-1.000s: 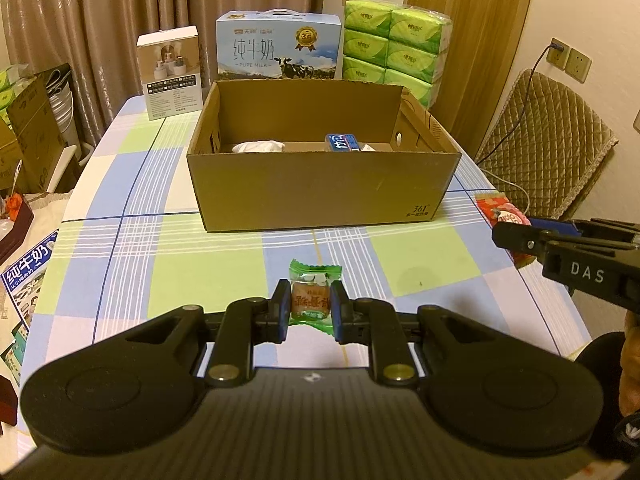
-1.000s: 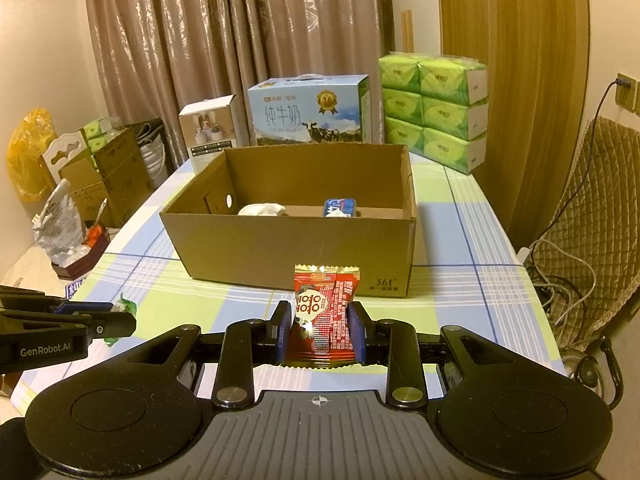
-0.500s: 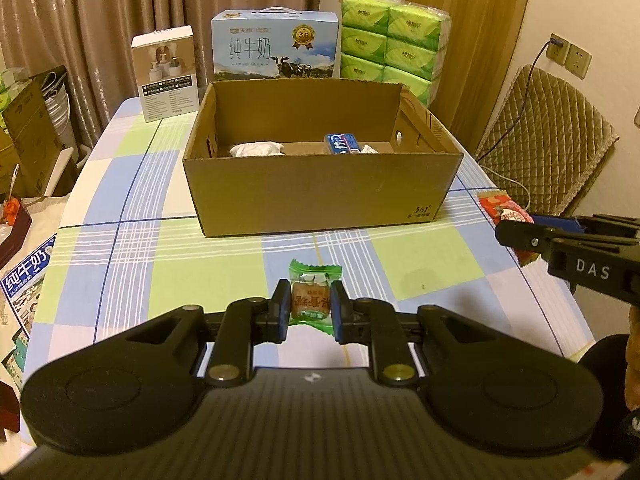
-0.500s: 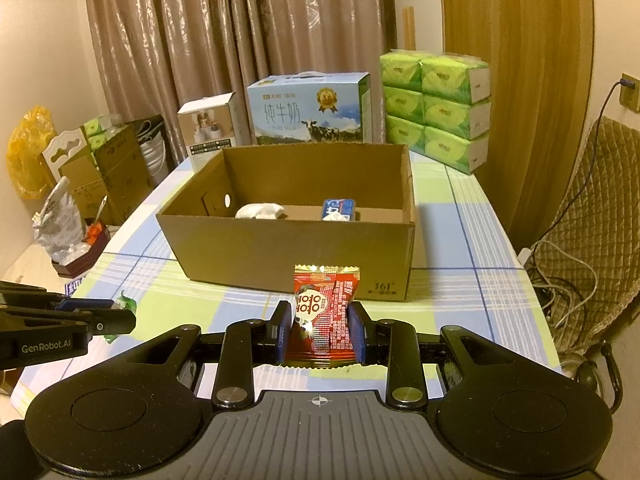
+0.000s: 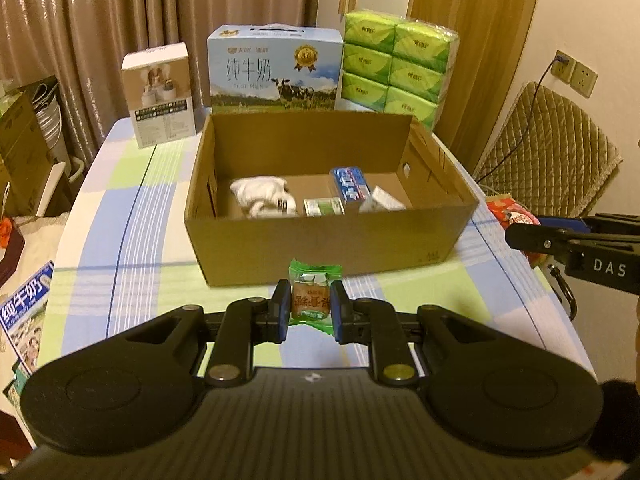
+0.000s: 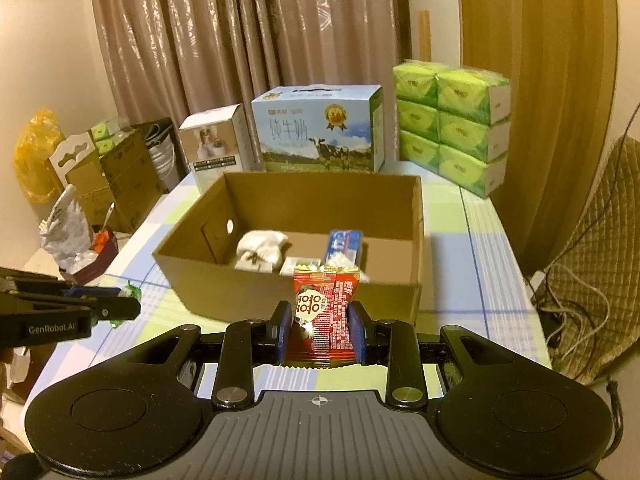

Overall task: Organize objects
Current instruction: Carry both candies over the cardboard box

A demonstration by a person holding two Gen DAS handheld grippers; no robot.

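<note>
We hold a green candy (image 5: 311,298) clenched in the left gripper (image 5: 310,312) and a red packet (image 6: 324,312) in the right gripper (image 6: 320,334) — the open box (image 5: 328,236) lies straight ahead, mid-frame, on the counter (image 5: 100,240), equally near both.

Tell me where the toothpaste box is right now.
The toothpaste box lies inside the cardboard box, toward its right side in the left wrist view, right of the white bundle.
</note>
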